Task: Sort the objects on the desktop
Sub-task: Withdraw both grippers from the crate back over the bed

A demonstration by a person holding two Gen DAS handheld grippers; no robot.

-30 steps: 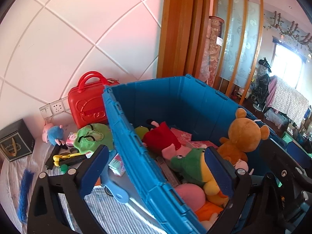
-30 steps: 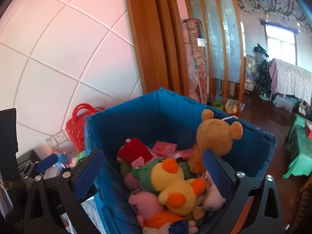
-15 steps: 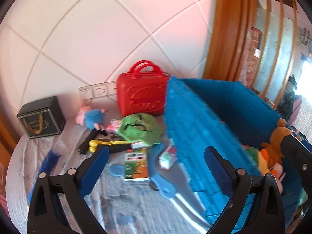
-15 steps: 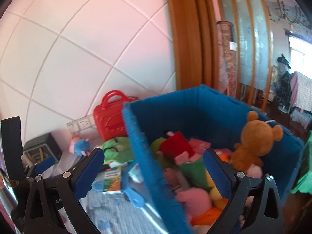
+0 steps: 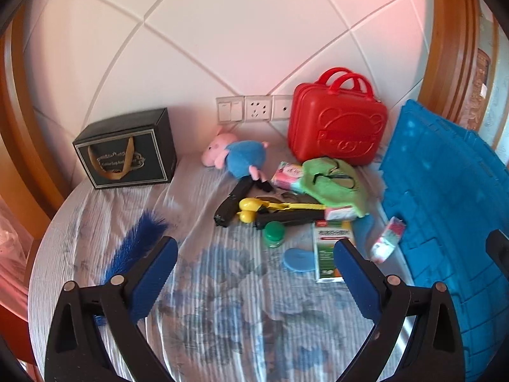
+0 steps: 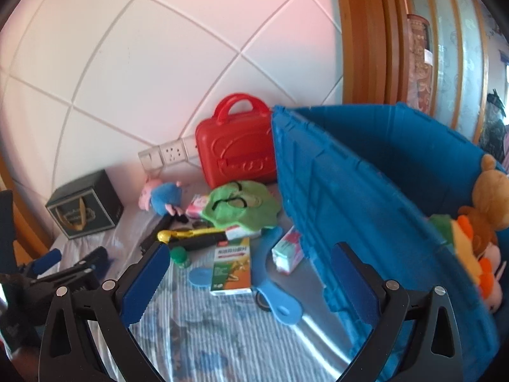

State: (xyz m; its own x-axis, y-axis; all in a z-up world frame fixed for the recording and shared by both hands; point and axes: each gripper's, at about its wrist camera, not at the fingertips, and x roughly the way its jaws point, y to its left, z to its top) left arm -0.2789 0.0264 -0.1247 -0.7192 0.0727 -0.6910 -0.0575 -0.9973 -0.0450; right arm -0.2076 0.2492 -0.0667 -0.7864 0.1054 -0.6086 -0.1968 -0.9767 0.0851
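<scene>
Desktop clutter sits in a loose heap around the middle of both views, on a table (image 5: 95,210) with a striped, flowery cloth. Biggest thing going is the blue crate (image 6: 366,197), filling the right side of the right wrist view and the right edge of the left one, with plush toys (image 6: 480,219) piled inside at far right. Next down, a red toy suitcase (image 5: 338,125) stands upright against the white tiled wall, upper right of centre in the left view, just beside the crate. A black gift box (image 5: 127,149) with a gold ribbon handle sits at mid left, well apart from the heap. Then a green plush (image 5: 334,181) lying right in front of the suitcase, and a pink pig plush in a blue top (image 5: 237,156) just left of it. A green and orange carton (image 6: 231,265) lies flat at centre, overlapping a light blue plastic piece (image 6: 198,277). Yellow tongs (image 5: 273,207) cross a black strap, a small green-capped bottle (image 5: 273,234) stands below them, and a blue feather (image 5: 136,245) lies at lower left. Left gripper (image 5: 254,273) and right gripper (image 6: 251,278) both hover over the cloth with jaws spread wide, nothing between them.
</scene>
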